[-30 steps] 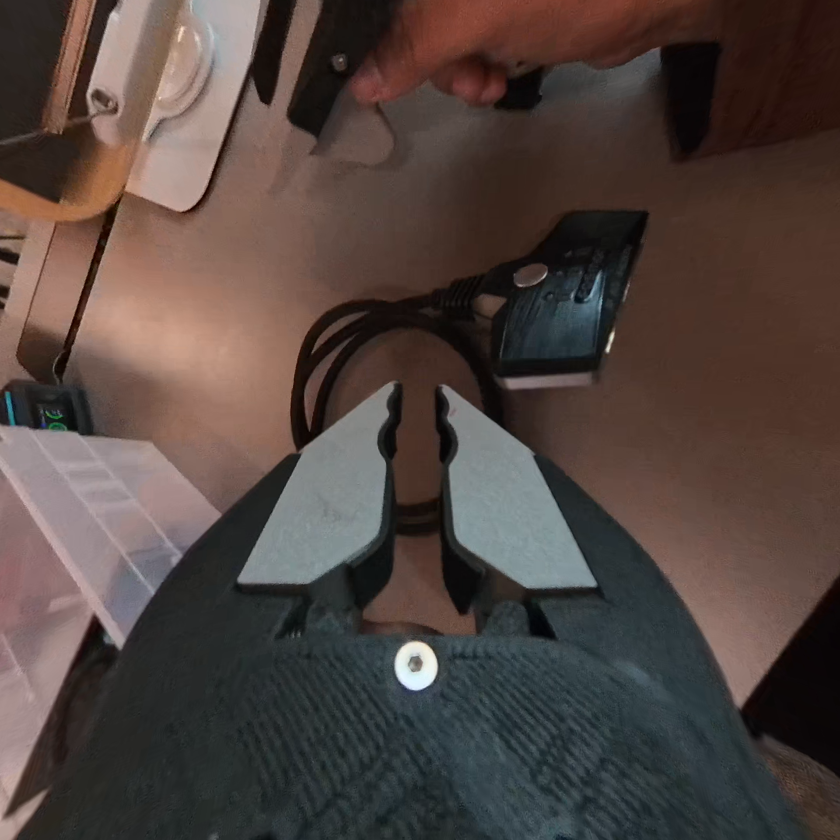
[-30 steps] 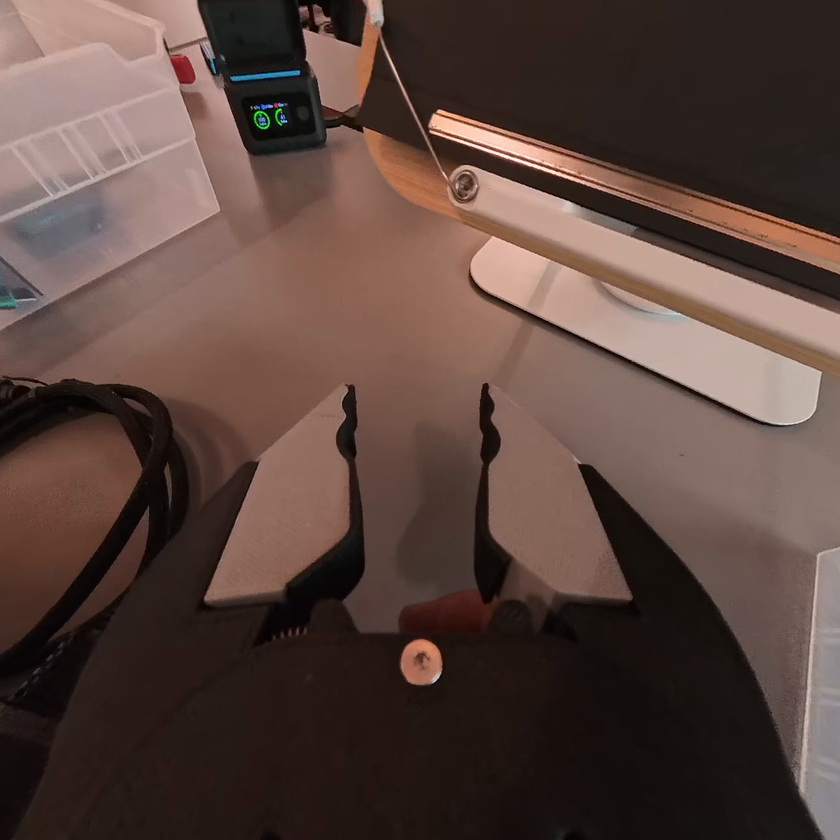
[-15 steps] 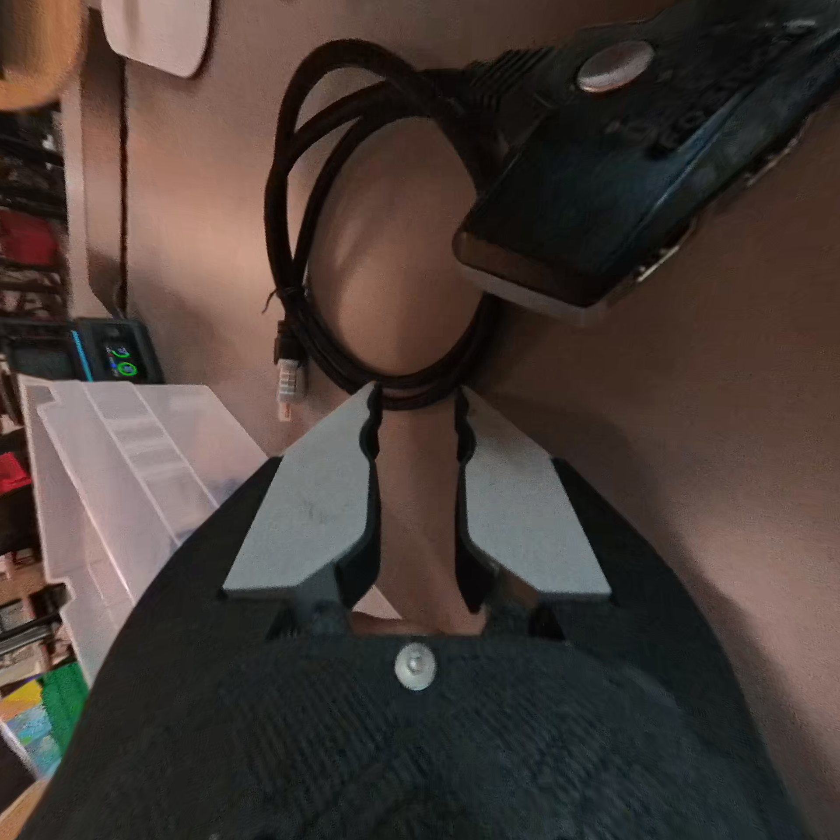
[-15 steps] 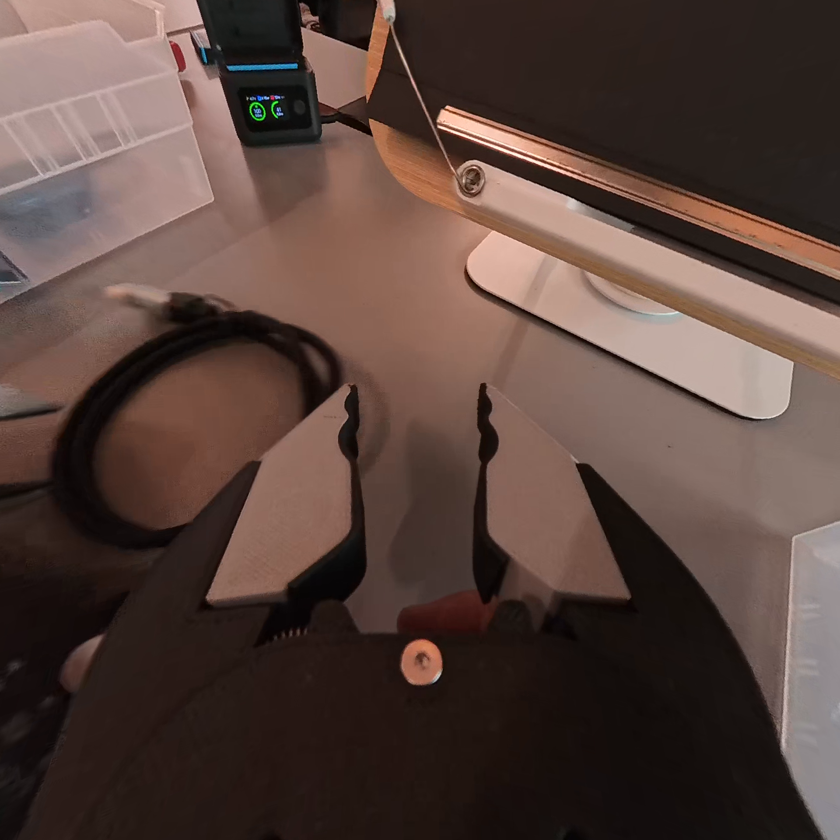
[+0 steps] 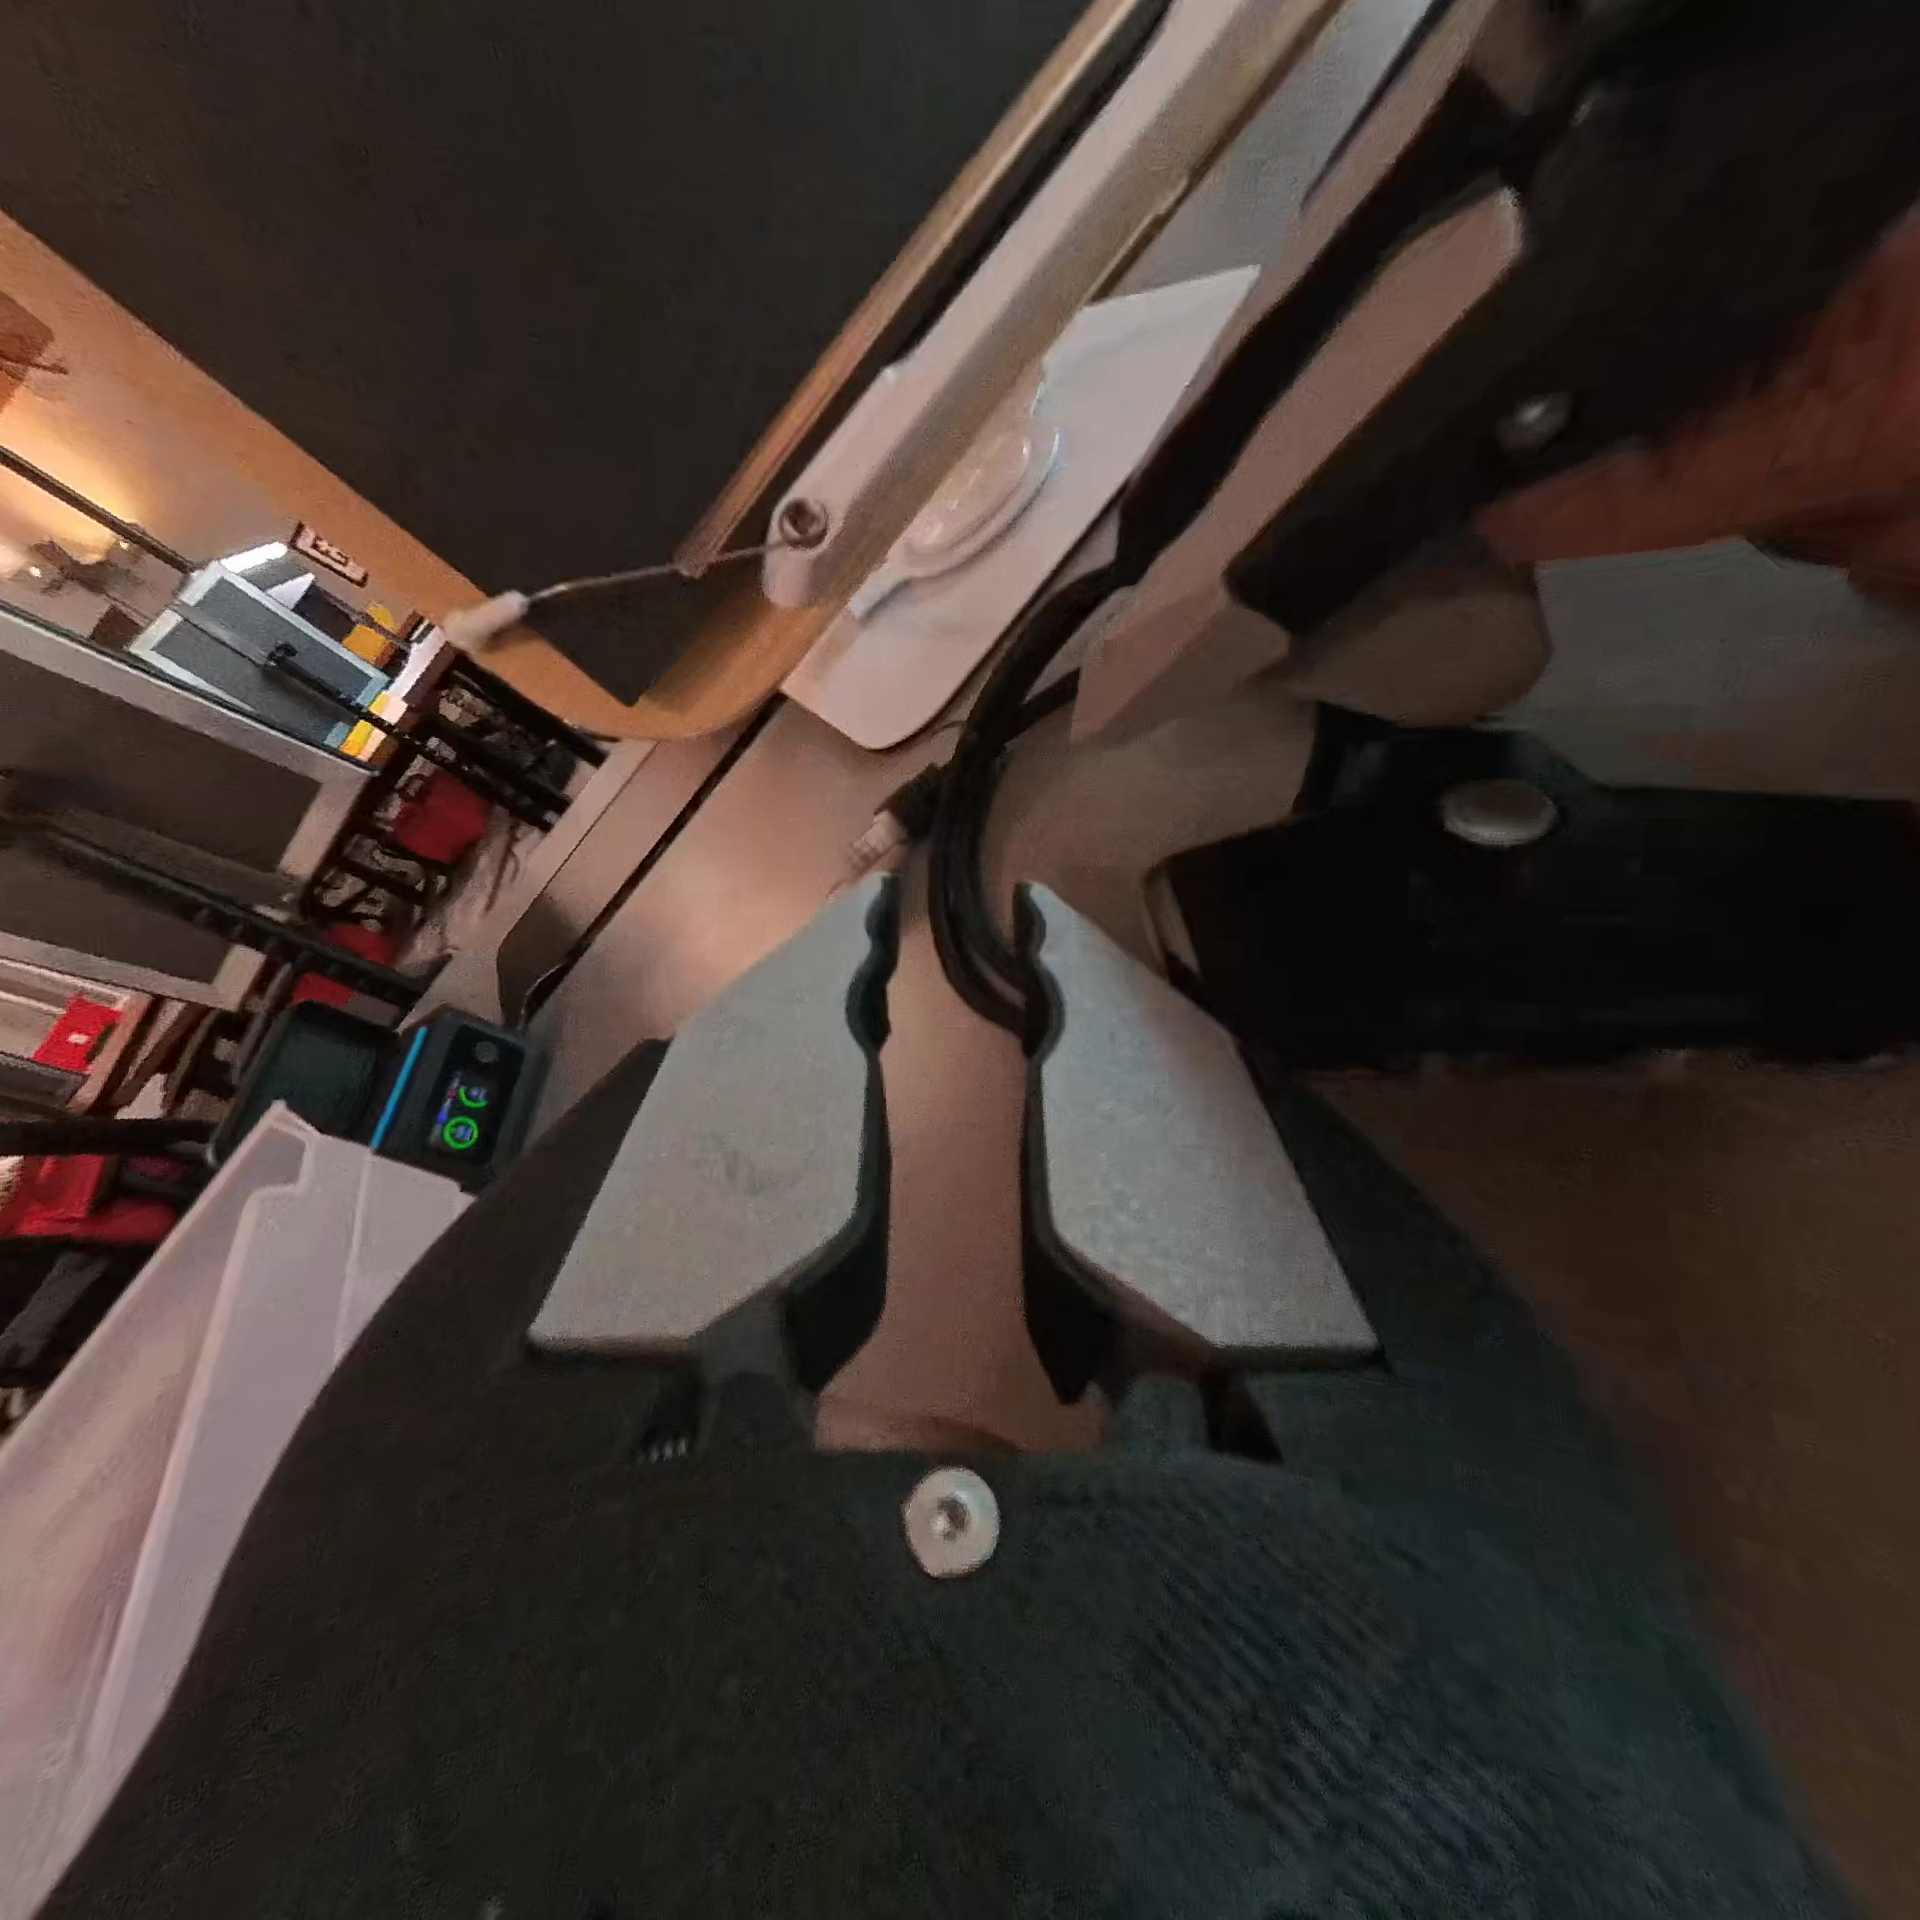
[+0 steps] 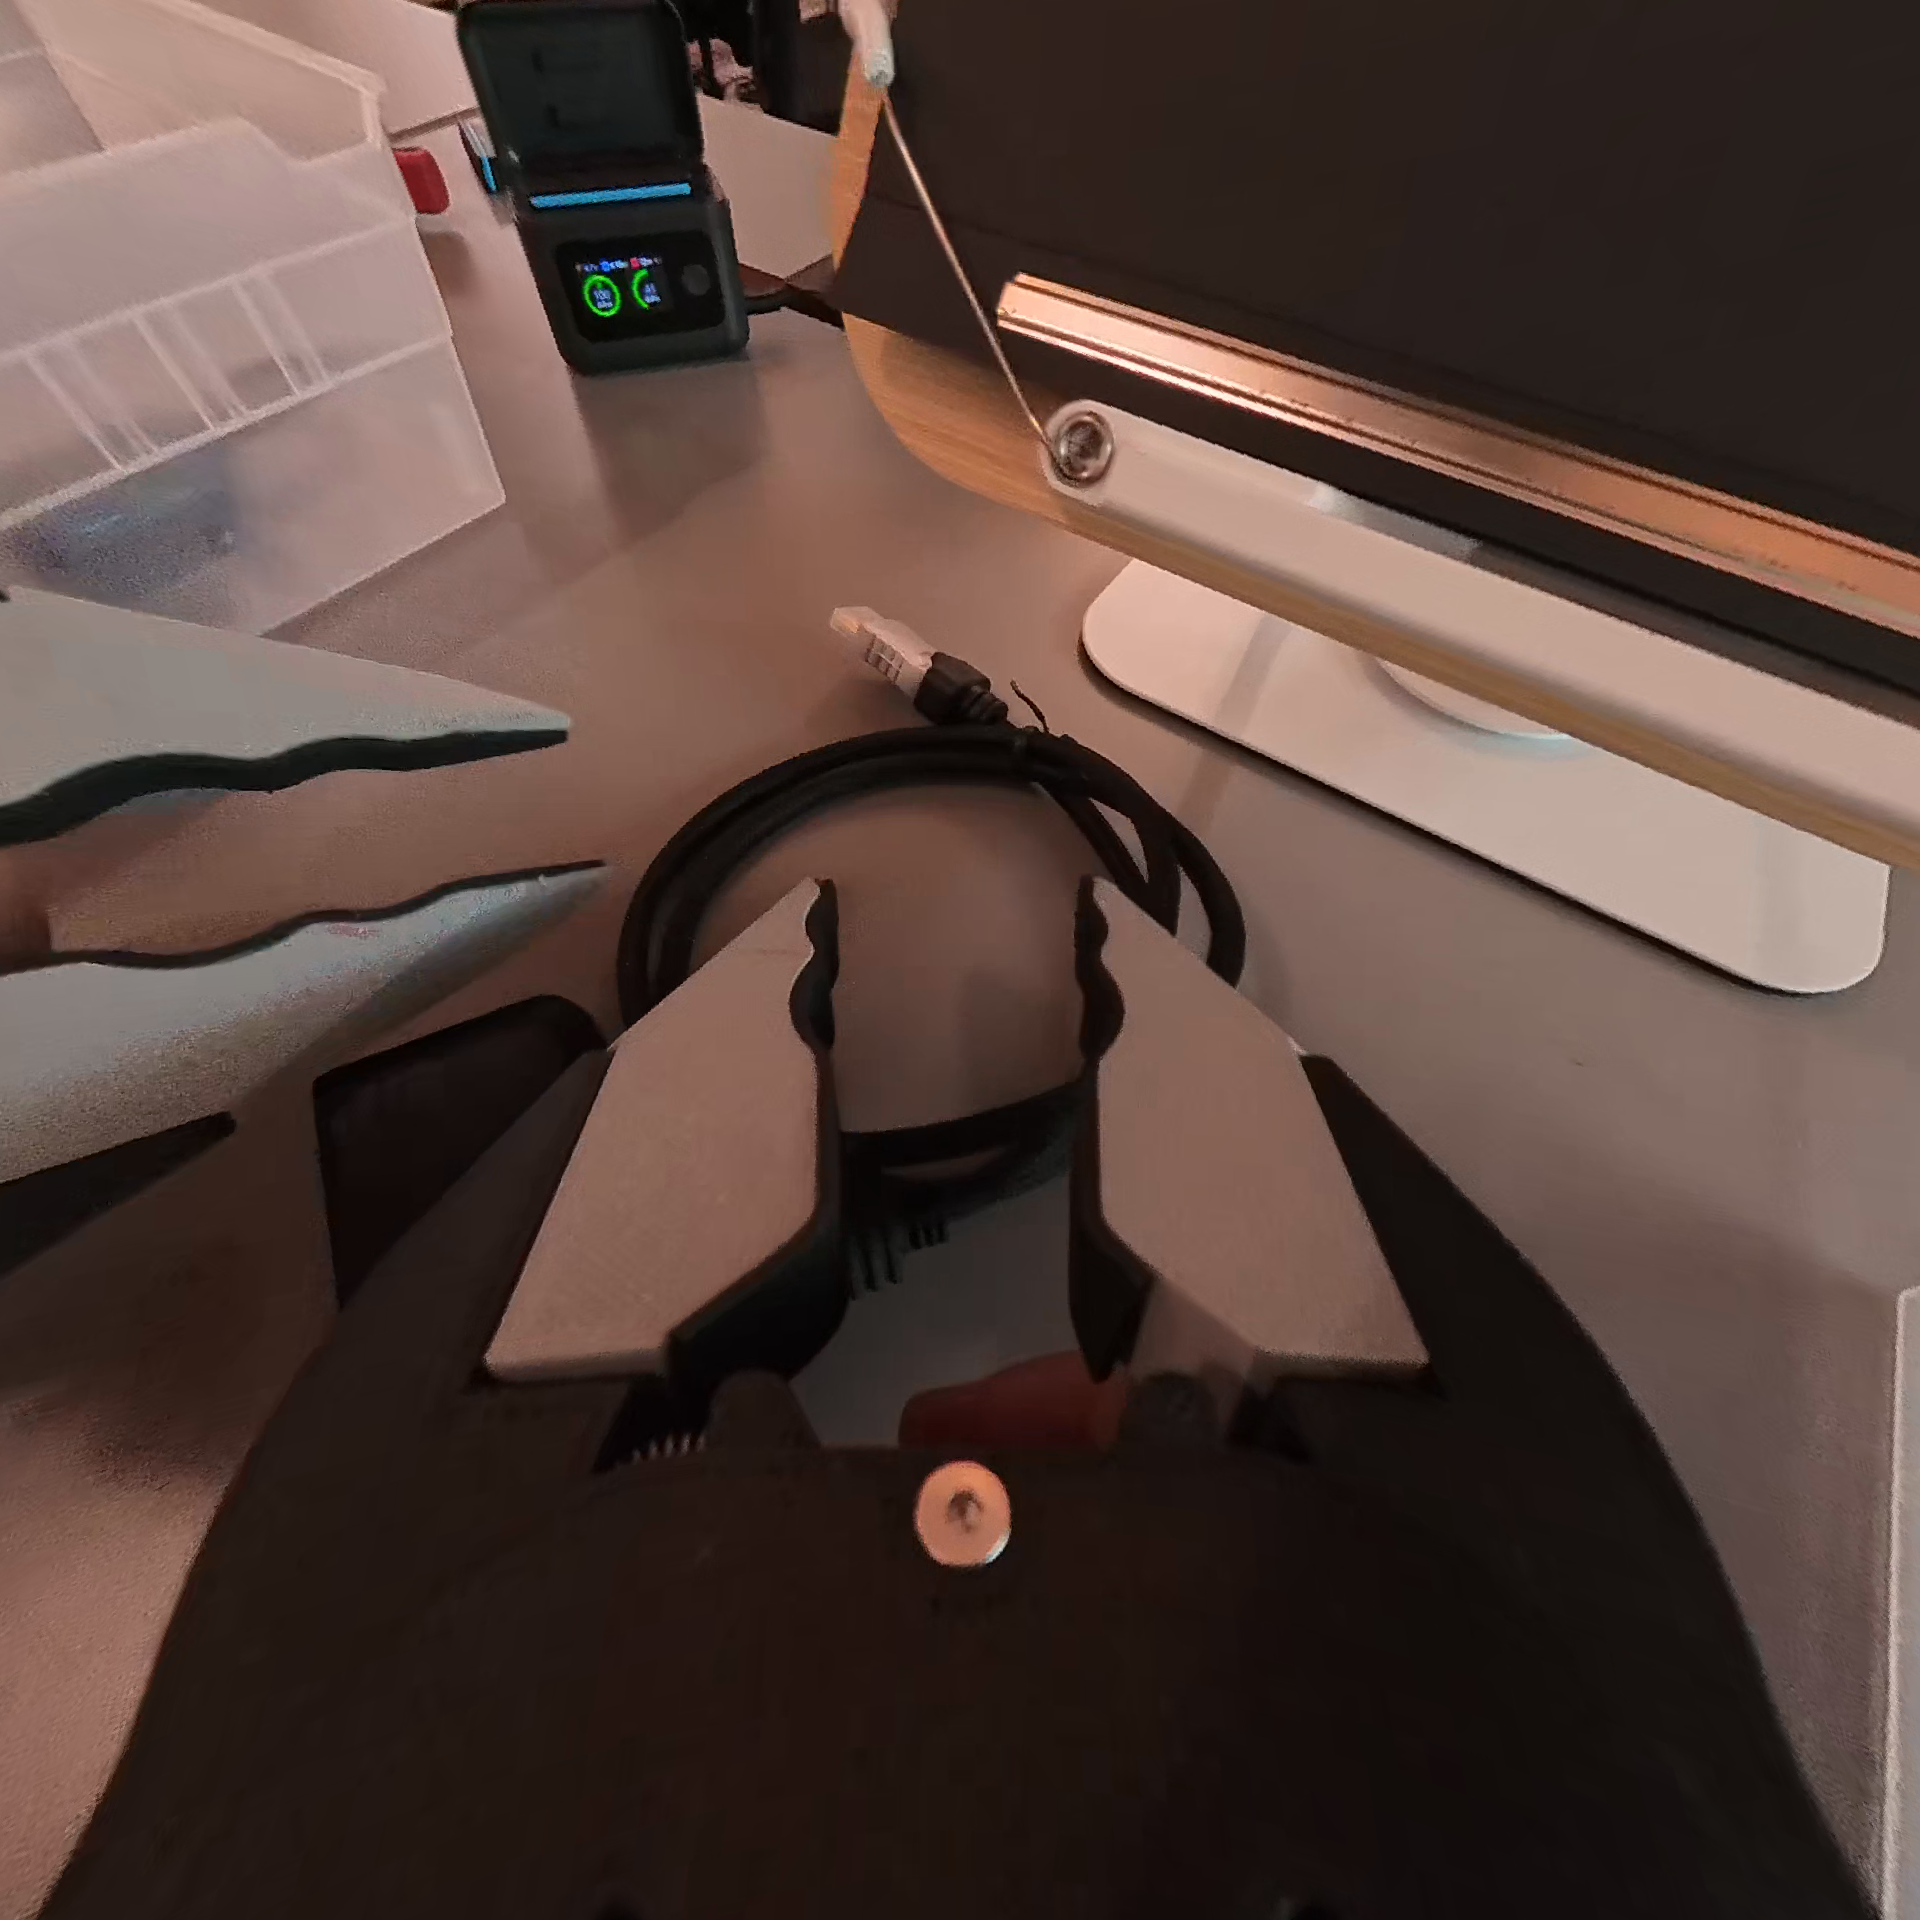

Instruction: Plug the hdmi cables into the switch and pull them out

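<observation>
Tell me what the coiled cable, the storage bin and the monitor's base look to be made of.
Coiled cable: black, matte rubbery or braided jacket; the free plug looks like clear plastic.
Storage bin: frosted translucent plastic, with dividers showing through its wall.
Monitor base: smooth white, satin finish; painted metal or plastic, I cannot tell which.

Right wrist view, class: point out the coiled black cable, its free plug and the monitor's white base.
coiled black cable (image 6: pixel 1132 805), right wrist view, top arc of the coil
free plug (image 6: pixel 878 639), right wrist view, pale connector tip
white base (image 6: pixel 1538 831), right wrist view, flat plate
</observation>
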A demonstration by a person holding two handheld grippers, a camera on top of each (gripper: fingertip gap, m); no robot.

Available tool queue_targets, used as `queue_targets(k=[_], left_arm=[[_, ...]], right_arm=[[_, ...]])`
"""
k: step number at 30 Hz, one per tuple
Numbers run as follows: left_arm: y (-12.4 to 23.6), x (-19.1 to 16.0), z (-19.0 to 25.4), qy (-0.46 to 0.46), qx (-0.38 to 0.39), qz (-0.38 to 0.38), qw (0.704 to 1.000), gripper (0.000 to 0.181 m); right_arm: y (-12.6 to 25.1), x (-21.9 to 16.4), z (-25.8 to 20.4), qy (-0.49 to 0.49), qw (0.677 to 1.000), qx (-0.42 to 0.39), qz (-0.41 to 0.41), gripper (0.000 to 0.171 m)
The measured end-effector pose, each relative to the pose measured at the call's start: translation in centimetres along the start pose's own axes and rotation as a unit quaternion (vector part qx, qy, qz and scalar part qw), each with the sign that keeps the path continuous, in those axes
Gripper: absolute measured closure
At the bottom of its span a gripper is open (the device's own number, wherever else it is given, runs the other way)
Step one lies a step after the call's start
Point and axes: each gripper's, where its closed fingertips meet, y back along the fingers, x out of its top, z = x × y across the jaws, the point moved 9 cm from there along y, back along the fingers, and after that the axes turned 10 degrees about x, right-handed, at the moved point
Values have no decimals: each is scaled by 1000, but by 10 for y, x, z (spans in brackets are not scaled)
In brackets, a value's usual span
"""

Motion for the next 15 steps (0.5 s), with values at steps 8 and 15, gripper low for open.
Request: queue_targets(k=[8,15], left_arm=[[5,3,-21,76,34,4,997,154],[59,14,-23,164,-20,30,986,150]], right_arm=[[9,1,-2,12,999,-26,36,122],[16,-2,-1,-6,999,-18,50,122]])
